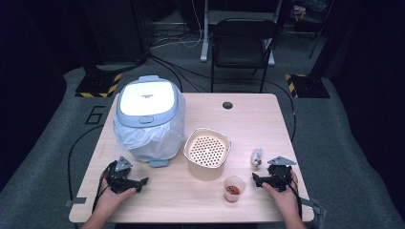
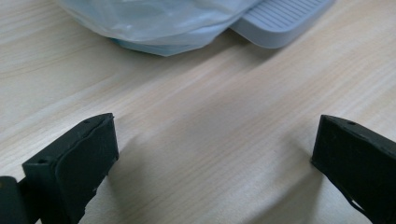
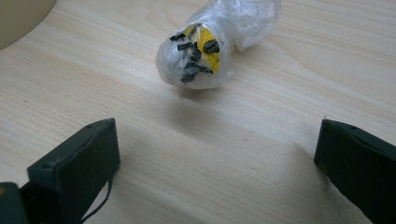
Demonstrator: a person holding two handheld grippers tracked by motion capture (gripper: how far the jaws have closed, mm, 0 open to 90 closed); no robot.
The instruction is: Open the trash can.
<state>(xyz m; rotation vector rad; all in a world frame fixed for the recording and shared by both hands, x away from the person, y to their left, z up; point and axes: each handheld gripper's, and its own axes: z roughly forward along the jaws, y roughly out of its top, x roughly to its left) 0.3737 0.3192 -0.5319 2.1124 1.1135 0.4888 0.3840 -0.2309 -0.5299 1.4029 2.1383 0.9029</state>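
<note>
A person rests both hands on a pale wooden table (image 1: 267, 114), the left gripper (image 1: 136, 182) and right gripper (image 1: 258, 180) each with jaws spread wide, grasping nothing. A lidded pale-blue pedal bin lined with a clear plastic bag (image 1: 149, 119) stands closed at the left; a beige tub with a perforated insert (image 1: 207, 153) sits mid-table beside a small clear cup of red bits (image 1: 233, 188). A small crumpled plastic-wrapped item, possibly food waste (image 3: 217, 39), lies just ahead of the right gripper. Nothing appears begun: everything seems untouched
</note>
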